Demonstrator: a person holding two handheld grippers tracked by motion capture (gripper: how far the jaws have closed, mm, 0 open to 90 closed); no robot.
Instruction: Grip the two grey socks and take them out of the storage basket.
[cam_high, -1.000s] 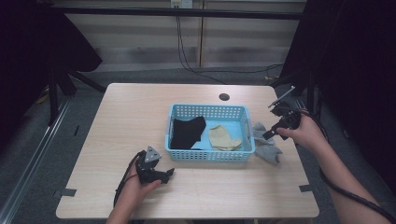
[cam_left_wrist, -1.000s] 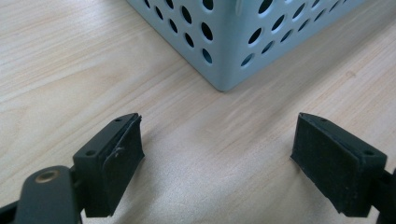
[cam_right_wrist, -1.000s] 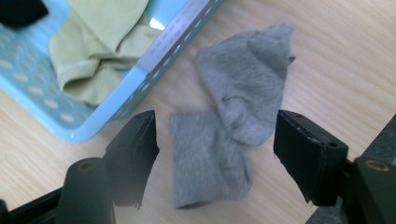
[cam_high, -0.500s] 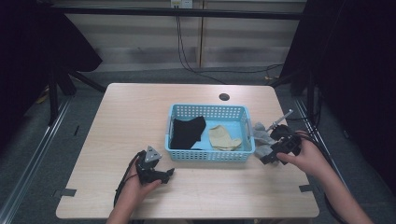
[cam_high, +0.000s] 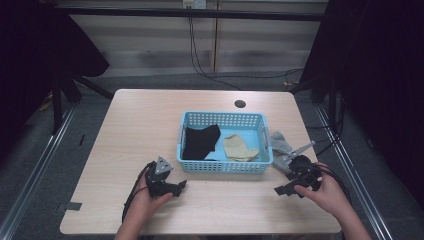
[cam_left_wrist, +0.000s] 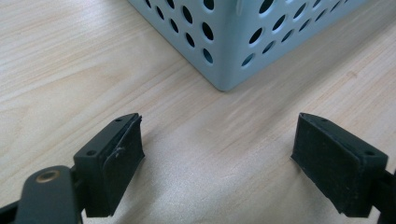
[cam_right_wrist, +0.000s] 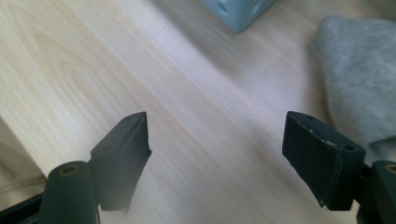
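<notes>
High view. The pale wooden table (cam_high: 125, 130) carries a light blue perforated plastic basket (cam_high: 223, 167) near its middle. Inside the basket lie a black cloth (cam_high: 201, 141) on the left and a beige cloth (cam_high: 239, 148) on the right, the two just beside each other. A crumpled grey cloth (cam_high: 281, 145) lies on the table outside the basket, against its right wall. Your left gripper (cam_high: 172, 187) rests on the table at the basket's near left corner, held in your left hand (cam_high: 150, 200). Your right gripper (cam_high: 285, 187) sits low at the table's near right, in your right hand (cam_high: 327, 192), just in front of the grey cloth and not touching it.

Left gripper view. The jaws of your left gripper (cam_left_wrist: 217, 154) stand spread wide over bare wood, with nothing between them. The basket's corner (cam_left_wrist: 224, 74) stands just beyond the jaws, apart from both.

Right gripper view. The jaws of your right gripper (cam_right_wrist: 217, 149) stand wide apart and have just been opening; only bare table shows between them. The grey cloth (cam_right_wrist: 359, 79) lies beyond and to the right of the right-hand jaw, close to it, though you cannot tell whether it touches. A corner of the basket (cam_right_wrist: 238, 11) shows at the top edge.
</notes>
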